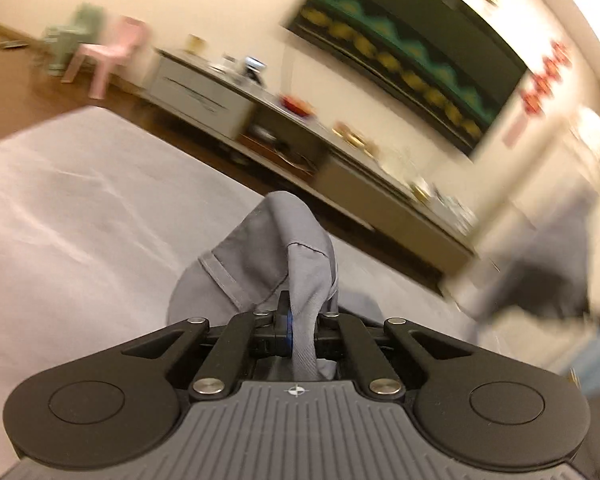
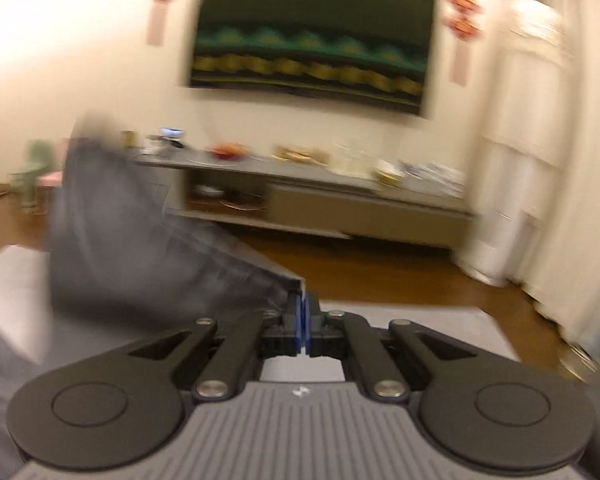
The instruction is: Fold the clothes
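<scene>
A grey garment (image 1: 260, 248) with stitched hems bunches up in front of my left gripper (image 1: 300, 320), which is shut on a fold of it; the cloth runs down between the jaws. In the right wrist view the same grey garment (image 2: 132, 256) stretches, blurred, from the upper left down to my right gripper (image 2: 302, 308), which is shut on its corner edge. Both grippers hold the cloth lifted above the white-covered table (image 1: 72, 208). At the right edge of the left wrist view a blurred dark shape (image 1: 548, 280) may be the other gripper with cloth.
The white table (image 2: 420, 320) ends at a far edge, with brown wooden floor (image 2: 380, 264) beyond. A long low cabinet (image 2: 340, 200) crowded with dishes stands against the wall under a dark screen (image 2: 312, 36). A pink child's chair (image 1: 108, 52) stands far left.
</scene>
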Demonstrator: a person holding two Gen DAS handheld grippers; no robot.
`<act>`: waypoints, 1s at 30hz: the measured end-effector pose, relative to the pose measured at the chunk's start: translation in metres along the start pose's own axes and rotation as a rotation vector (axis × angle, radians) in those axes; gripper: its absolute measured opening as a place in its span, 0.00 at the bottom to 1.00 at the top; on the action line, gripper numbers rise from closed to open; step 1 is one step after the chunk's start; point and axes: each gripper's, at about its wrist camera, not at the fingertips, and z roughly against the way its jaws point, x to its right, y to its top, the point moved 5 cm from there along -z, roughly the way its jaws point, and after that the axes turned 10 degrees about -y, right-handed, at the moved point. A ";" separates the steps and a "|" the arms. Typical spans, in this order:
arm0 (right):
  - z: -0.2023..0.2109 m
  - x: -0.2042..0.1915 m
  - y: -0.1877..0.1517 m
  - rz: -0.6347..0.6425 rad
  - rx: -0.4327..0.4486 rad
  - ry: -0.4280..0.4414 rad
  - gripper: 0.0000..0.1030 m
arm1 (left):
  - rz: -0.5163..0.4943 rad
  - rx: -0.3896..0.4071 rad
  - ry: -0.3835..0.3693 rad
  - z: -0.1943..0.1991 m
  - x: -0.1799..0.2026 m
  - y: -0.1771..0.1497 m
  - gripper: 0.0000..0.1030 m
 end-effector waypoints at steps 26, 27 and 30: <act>-0.030 -0.306 -0.004 0.372 -0.022 0.394 0.99 | 0.138 -0.024 -0.009 0.029 -0.045 -0.004 0.01; -0.040 -0.320 -0.002 0.383 -0.050 0.396 0.99 | 0.124 -0.032 -0.014 0.028 -0.043 -0.006 0.01; -0.076 -0.345 -0.008 0.413 -0.181 0.415 0.60 | 0.075 -0.057 -0.037 0.025 -0.038 -0.009 0.01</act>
